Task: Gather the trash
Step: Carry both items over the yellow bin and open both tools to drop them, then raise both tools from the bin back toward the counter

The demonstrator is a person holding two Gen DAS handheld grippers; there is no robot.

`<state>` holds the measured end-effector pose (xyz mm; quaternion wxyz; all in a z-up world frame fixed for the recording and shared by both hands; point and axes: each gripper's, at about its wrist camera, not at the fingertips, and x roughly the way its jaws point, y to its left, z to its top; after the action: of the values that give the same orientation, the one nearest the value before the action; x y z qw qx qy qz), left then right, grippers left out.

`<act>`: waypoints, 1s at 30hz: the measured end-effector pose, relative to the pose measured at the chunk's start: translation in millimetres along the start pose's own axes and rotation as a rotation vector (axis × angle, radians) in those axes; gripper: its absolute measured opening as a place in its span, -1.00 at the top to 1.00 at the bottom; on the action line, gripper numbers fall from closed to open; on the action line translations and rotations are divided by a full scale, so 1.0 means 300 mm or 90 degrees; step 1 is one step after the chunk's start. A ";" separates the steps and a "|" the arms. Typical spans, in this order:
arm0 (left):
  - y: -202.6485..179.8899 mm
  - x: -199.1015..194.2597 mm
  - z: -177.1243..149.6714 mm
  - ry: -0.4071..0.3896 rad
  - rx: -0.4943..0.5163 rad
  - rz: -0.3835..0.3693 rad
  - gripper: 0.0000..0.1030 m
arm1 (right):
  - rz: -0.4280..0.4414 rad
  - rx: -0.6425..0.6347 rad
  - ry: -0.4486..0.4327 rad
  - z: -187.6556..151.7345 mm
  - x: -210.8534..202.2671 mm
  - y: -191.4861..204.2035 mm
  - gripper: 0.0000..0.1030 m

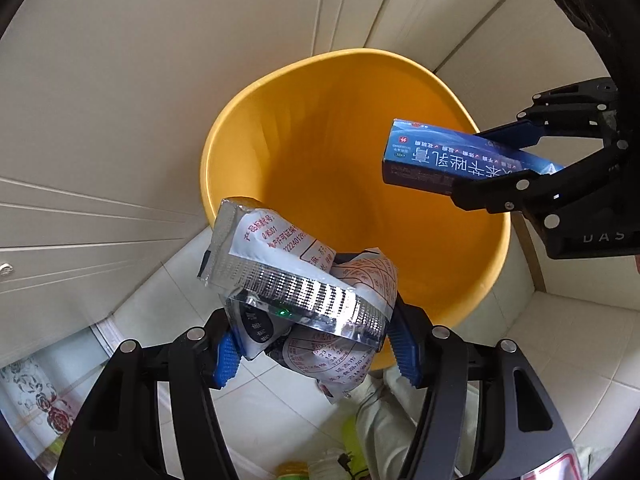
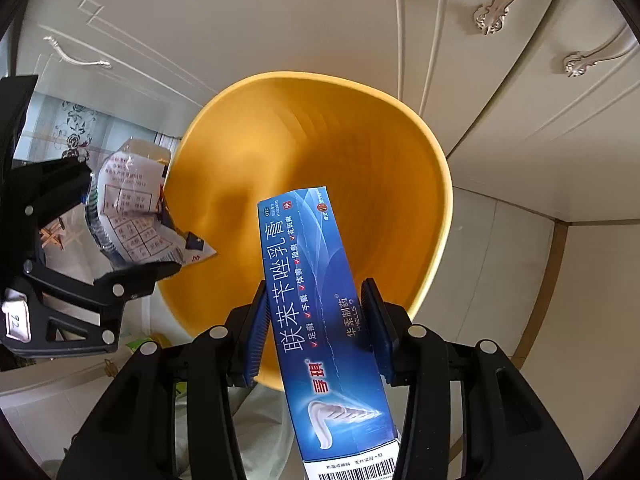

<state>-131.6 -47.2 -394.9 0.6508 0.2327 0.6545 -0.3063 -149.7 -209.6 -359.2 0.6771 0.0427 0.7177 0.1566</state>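
Right wrist alone: barcode (image 2: 352, 470) on blue box (image 2: 320, 300).

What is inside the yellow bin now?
The yellow bin shows only bare inner walls. The blue box and the crumpled packet, both held above, cover part of its bottom.

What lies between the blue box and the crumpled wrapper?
Only the open mouth of the yellow bin; nothing else separates the blue box from the crumpled wrapper, clearest in the left wrist view.

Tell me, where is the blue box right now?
The blue box is pinched in the right claw, sticking out over the open mouth of the yellow bin. In the left wrist view it sits at the right, across from the crumpled packet.
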 end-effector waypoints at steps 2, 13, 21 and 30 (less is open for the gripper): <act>-0.005 0.000 -0.001 -0.002 -0.002 -0.005 -0.20 | 0.003 0.002 -0.002 0.010 0.008 0.003 0.07; -0.001 -0.122 -0.039 -0.036 0.005 -0.025 -0.49 | 0.007 0.035 -0.045 0.041 -0.064 -0.041 -0.46; -0.030 -0.237 -0.064 -0.041 0.011 -0.008 -0.49 | 0.015 0.038 -0.066 0.021 -0.155 -0.034 -0.45; -0.047 -0.375 -0.121 -0.062 -0.033 0.007 -0.51 | -0.011 0.042 -0.115 -0.056 -0.352 0.050 -0.68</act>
<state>-162.4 -21.0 -282.7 0.6897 0.2042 0.6282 -0.2965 -160.1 -227.2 -253.3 0.7389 0.0726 0.6586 0.1225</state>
